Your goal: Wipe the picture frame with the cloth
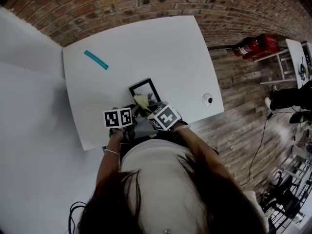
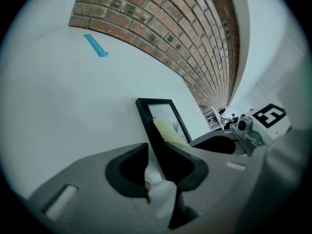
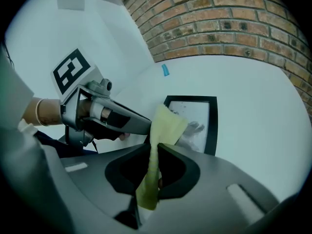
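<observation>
Picture frame: black-rimmed, lying flat on the white table towards its front edge. In the head view its near end is covered by the cloth and both grippers.
Left gripper: its jaws are set fairly wide on the frame's left rim, which runs between the pads. A pale gap lower down makes the left pad's contact hard to judge.
Right gripper: its jaws are pressed close on a yellow cloth. The cloth's upper flap droops onto the frame's glass, and its lower end drops out of sight behind the gripper's body.
Picture under the glass: only faint grey marks show, and the subject cannot be made out.
Blue strip: lies on the table's far left, well apart from the frame, and is too small to identify.
Round fitting: sits near the table's right edge, its detail unclear.
Person: hair and torso fill the bottom of the head view and hide the table's front edge. A bracelet shows on the left wrist.
Background: a brick wall stands behind the table. Red fire extinguishers are at the right, with blurred clutter beyond them.
</observation>
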`<action>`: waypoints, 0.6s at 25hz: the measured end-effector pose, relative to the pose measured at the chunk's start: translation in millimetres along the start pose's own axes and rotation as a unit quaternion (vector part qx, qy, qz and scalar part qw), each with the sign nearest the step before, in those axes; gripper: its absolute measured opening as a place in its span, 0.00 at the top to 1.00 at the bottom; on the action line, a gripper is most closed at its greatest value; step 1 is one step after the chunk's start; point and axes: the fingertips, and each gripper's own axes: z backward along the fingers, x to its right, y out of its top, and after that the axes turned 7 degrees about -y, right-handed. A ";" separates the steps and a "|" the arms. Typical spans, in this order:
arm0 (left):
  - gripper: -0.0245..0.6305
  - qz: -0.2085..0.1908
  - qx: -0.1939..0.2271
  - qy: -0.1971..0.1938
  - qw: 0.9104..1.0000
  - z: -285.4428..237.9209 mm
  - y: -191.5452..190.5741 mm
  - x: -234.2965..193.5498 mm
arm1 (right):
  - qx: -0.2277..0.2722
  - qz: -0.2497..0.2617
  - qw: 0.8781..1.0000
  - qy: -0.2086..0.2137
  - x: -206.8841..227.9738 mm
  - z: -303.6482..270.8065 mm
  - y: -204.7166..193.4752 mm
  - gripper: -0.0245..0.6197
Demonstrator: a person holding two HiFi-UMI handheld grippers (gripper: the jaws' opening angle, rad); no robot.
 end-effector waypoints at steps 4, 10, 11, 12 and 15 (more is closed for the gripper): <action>0.81 0.001 0.000 0.000 1.000 0.0 -0.5 0.3 | -0.001 -0.006 1.000 -0.011 10.9 4.1 -3.2 0.90; 0.81 -0.002 0.001 0.000 1.000 -0.7 -0.3 -1.3 | 0.005 -0.022 0.999 -0.040 34.7 12.3 -7.2 0.90; 0.81 -0.002 0.001 0.000 1.000 -0.7 -0.4 -1.2 | 0.005 -0.024 0.999 -0.045 38.5 14.0 -7.8 0.90; 0.81 -0.001 0.001 0.000 1.000 -0.7 -0.5 -1.0 | 0.005 -0.026 0.998 -0.049 42.1 15.8 -8.5 0.90; 0.81 -0.001 0.001 0.001 1.000 -0.9 -0.6 -0.3 | 0.007 -0.033 0.998 -0.056 51.0 20.8 -10.1 0.90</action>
